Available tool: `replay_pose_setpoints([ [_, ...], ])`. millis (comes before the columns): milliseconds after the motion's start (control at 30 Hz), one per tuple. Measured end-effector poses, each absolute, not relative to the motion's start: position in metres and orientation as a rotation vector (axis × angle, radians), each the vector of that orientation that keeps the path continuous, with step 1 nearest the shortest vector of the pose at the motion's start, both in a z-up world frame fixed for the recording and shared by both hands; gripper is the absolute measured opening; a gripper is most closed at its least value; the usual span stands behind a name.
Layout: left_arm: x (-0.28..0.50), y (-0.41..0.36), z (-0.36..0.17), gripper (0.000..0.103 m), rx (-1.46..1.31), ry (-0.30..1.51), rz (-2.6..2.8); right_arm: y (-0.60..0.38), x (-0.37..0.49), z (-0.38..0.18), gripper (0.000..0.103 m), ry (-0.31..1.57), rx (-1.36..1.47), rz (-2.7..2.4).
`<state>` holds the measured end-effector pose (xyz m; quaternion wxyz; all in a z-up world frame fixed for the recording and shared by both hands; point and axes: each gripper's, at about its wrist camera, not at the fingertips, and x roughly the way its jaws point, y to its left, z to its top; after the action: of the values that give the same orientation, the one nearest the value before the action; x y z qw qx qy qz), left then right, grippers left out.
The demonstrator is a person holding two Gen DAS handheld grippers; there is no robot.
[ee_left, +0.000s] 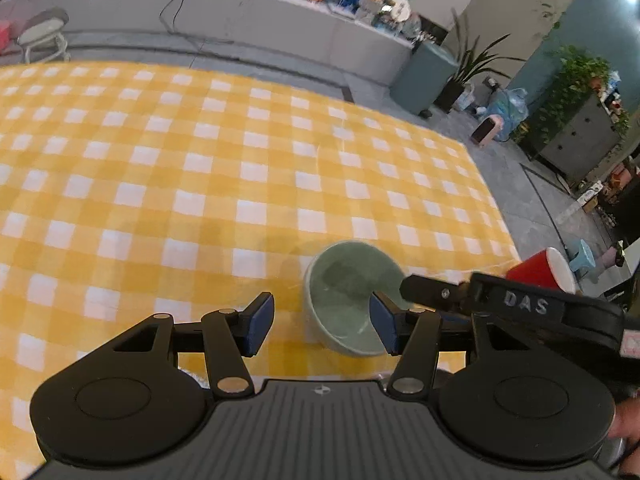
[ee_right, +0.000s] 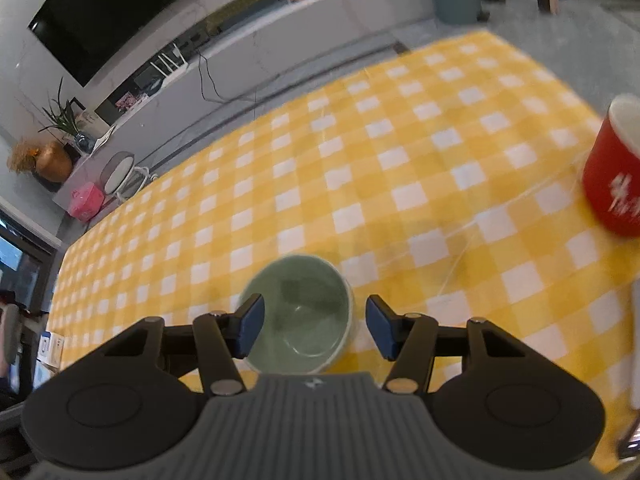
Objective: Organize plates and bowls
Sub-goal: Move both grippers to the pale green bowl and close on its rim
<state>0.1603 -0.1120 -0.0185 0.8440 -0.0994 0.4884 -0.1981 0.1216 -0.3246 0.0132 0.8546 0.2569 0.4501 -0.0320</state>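
Note:
A pale green bowl stands upright on the yellow checked tablecloth near the table's front edge. My left gripper is open above the cloth, with the bowl just right of its middle. The right gripper's arm crosses in from the right, over the bowl's rim. In the right wrist view the same bowl sits between the open fingers of my right gripper, which is wide open and above it. Neither gripper touches the bowl.
A red bowl with a white inside stands at the table's right side; it also shows in the left wrist view. A white edge shows at the far right. The table's right edge drops to a grey floor.

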Motion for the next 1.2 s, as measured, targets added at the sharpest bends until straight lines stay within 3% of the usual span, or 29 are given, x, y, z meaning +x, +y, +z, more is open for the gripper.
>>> replay_pose_setpoints([
  [233, 0.181, -0.129, -0.046, 0.063, -0.162, 1.092, -0.442, -0.337, 0.139, -0.019, 0.042, 1.026, 0.588, -0.087],
  [500, 0.191, -0.135, -0.059, 0.057, -0.120, 1.132, -0.447, -0.341, 0.148, -0.039, 0.034, 1.088, 0.633, -0.071],
  [600, 0.194, -0.135, -0.062, 0.048, -0.117, 1.148, -0.453, -0.338, 0.151, -0.041, 0.031, 1.098, 0.627, -0.067],
  [767, 0.198, -0.136, -0.067, 0.029, -0.109, 1.169, -0.451, -0.337, 0.154, -0.044, 0.014, 1.115, 0.632, -0.048],
  [867, 0.200, -0.135, -0.067, 0.017, -0.140, 1.177, -0.469, -0.336, 0.155, -0.044, 0.013, 1.115, 0.618, -0.043],
  [1200, 0.190, -0.135, -0.051, 0.009, -0.122, 1.139, -0.449, -0.331, 0.153, -0.039, 0.009, 1.098, 0.618, -0.047],
])
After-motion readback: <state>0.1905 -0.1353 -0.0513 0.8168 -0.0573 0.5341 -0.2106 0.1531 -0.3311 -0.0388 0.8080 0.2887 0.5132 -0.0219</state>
